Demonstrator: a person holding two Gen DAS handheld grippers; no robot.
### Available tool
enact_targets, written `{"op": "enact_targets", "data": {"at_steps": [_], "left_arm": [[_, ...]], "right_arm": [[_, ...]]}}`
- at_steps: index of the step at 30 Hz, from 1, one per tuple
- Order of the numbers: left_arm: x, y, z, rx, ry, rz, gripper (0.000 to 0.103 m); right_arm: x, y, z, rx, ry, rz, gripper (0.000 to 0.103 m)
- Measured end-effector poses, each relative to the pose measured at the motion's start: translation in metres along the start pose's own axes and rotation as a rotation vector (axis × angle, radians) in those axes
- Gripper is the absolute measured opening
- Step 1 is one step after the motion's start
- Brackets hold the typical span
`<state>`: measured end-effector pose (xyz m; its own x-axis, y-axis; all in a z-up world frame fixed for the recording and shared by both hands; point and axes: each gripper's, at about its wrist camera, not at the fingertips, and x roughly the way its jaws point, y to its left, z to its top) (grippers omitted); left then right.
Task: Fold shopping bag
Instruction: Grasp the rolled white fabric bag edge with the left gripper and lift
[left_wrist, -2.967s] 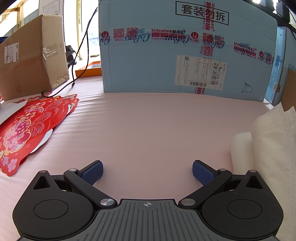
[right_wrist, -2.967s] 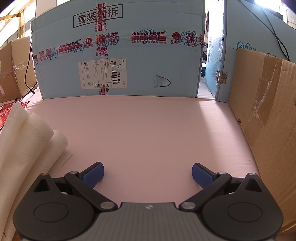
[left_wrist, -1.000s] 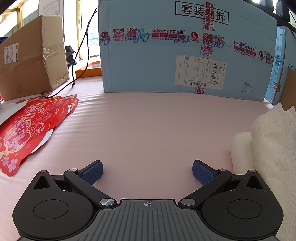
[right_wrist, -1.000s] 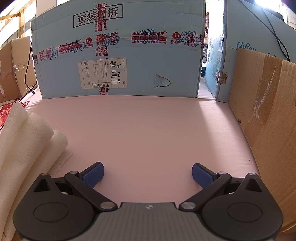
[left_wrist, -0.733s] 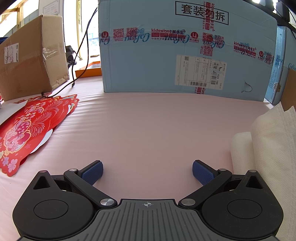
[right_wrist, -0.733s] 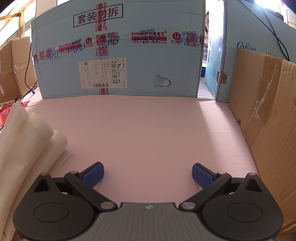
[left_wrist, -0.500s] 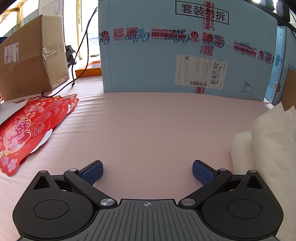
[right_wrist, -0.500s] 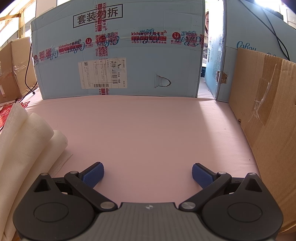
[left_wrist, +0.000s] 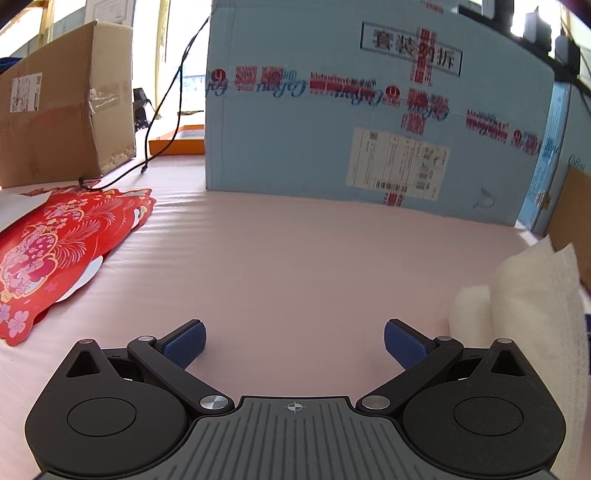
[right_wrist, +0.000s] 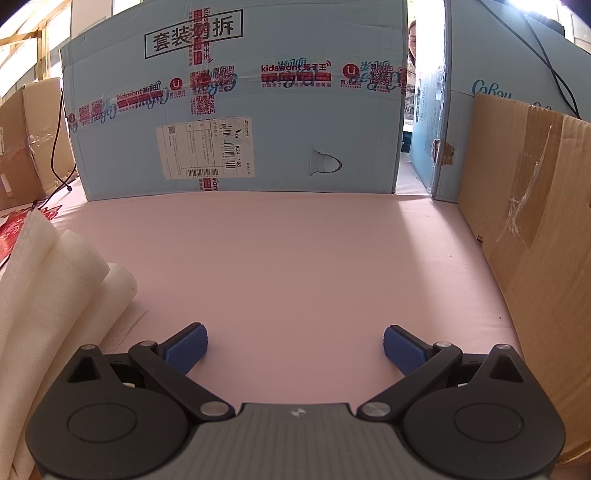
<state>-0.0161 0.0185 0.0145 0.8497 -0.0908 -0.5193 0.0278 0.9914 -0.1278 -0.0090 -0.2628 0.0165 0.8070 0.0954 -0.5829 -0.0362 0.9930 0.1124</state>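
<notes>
Shopping bag (right_wrist: 55, 288) lies bunched between my tools; left tool (left_wrist: 293, 341) and right tool (right_wrist: 293, 345) gape empty, folding unstarted.

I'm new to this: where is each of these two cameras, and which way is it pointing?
Left wrist view: sits on the left hand-held gripper, low over the pink surface, facing the blue box; its open blue fingers show.
Right wrist view: sits on the right hand-held gripper, same direction; its open fingers show.
Shared: the blue box and the white bag between them.
</notes>
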Motion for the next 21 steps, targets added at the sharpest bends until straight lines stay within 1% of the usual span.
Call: {"op": "enact_targets", "data": {"at_steps": [3,5,6,9,14,15,17,19,20,21], "left_arm": [[-0.024,0.001,0.002,-0.009,-0.113,-0.041,0.103],[-0.038,-0.003,0.003,-0.016,-0.148,-0.075,0.103],[-0.044,-0.008,0.004,-0.019,-0.157,-0.114,0.103],[-0.054,-0.029,0.007,-0.007,-0.133,-0.238,0.103],[-0.046,-0.068,0.008,0.062,-0.048,-0.318,0.103],[-0.042,-0.075,0.008,0.080,-0.032,-0.324,0.103],[-0.035,-0.087,0.007,0.114,-0.005,-0.309,0.103],[-0.025,-0.093,0.006,0.123,0.031,-0.284,0.098],[-0.022,-0.093,0.005,0.122,0.050,-0.279,0.094],[-0.019,-0.093,0.004,0.123,0.065,-0.274,0.087]], "right_arm": [[-0.007,-0.005,-0.001,0.038,-0.004,0.070,0.103],[-0.010,-0.005,-0.002,0.046,0.002,0.098,0.103],[-0.011,-0.004,-0.002,0.046,0.005,0.113,0.103],[-0.016,0.000,-0.003,0.038,-0.004,0.136,0.103],[-0.026,-0.002,-0.006,0.038,-0.035,0.139,0.103],[-0.027,-0.004,-0.008,0.044,-0.034,0.146,0.103],[-0.027,-0.006,-0.010,0.048,-0.022,0.160,0.103],[-0.026,-0.007,-0.012,0.046,-0.006,0.172,0.102],[-0.026,-0.006,-0.013,0.041,-0.001,0.177,0.102],[-0.027,-0.006,-0.014,0.034,-0.002,0.178,0.102]]}}
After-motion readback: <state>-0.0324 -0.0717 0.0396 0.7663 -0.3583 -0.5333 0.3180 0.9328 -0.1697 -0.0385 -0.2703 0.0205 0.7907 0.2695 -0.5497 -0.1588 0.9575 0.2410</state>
